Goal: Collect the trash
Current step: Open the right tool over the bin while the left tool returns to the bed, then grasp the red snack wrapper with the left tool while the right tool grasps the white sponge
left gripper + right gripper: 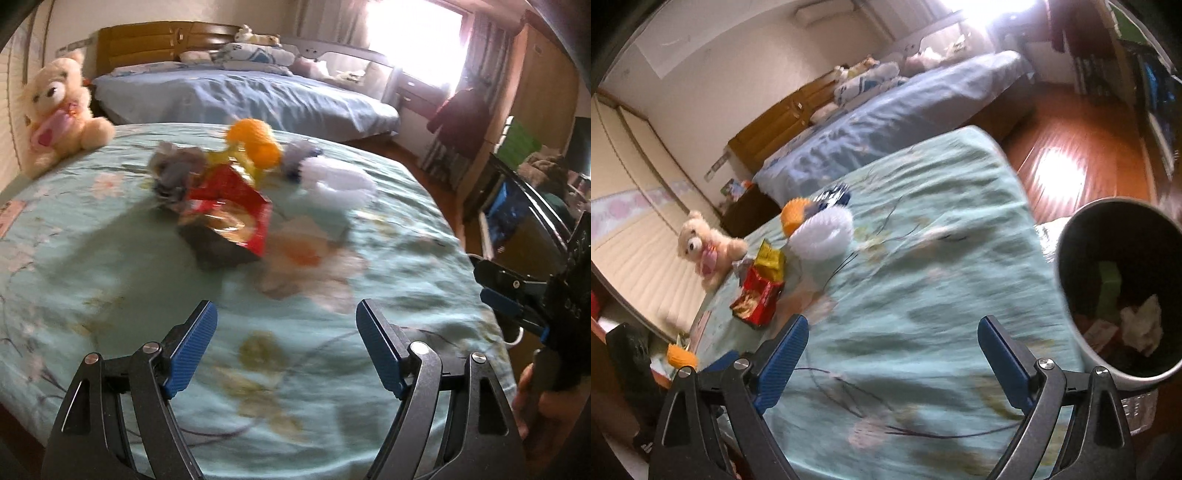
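Trash heaped mid-bed: red snack packet (pixel 236 206), yellow wrapper (pixel 770 260), grey crumple (pixel 175 173). Left gripper (pixel 284 347) and right gripper (pixel 894 358) both spread, empty, likely readied for grabbing. Bin (pixel 1067 236) beside bed, within reach for dropping.

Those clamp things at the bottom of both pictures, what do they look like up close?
Each is a two-finger tool. The left gripper and right gripper have black angular metal linkages with silver round pivot pins, and flat, ribbed blue fingers. Seen from the left wrist view, the right one's black body bears faint white markings.
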`<state>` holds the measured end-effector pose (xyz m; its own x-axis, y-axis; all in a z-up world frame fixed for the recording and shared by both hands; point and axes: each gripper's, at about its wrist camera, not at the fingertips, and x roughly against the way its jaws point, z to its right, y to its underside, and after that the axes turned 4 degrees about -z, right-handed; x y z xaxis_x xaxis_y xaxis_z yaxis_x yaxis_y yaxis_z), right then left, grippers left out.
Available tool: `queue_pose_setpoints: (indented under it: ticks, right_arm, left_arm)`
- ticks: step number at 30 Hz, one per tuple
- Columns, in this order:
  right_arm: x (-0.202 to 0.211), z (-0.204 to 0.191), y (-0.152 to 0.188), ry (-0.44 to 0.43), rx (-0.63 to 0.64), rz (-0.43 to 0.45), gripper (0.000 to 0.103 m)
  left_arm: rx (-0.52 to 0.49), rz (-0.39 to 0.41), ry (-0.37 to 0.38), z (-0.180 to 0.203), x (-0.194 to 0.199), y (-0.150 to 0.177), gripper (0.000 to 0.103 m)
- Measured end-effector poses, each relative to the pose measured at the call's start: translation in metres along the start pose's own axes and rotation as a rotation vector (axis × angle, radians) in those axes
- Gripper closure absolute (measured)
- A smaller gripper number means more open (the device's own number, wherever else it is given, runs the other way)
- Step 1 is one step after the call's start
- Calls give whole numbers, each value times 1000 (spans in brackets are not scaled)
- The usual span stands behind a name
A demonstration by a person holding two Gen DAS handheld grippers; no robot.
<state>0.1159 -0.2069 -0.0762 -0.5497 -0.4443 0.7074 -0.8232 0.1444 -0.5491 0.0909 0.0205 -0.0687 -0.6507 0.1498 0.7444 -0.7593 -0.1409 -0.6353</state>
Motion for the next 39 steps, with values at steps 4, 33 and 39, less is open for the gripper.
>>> queue_pose_setpoints:
  ticks: [4,33,39]
  right_arm:
    - [-17,-13,-3,-19,7,-26,9]
    - [-124,-48,-79,-44,7,-52,38]
    - [-117,-45,-68,-37,23,-50,74]
  left_arm:
    - [51,-5,6,-20,0,-5,23]
    - [98,-30,37,-60,-54,-63,59]
    - [75,-17,52,-55,-50,-61,76]
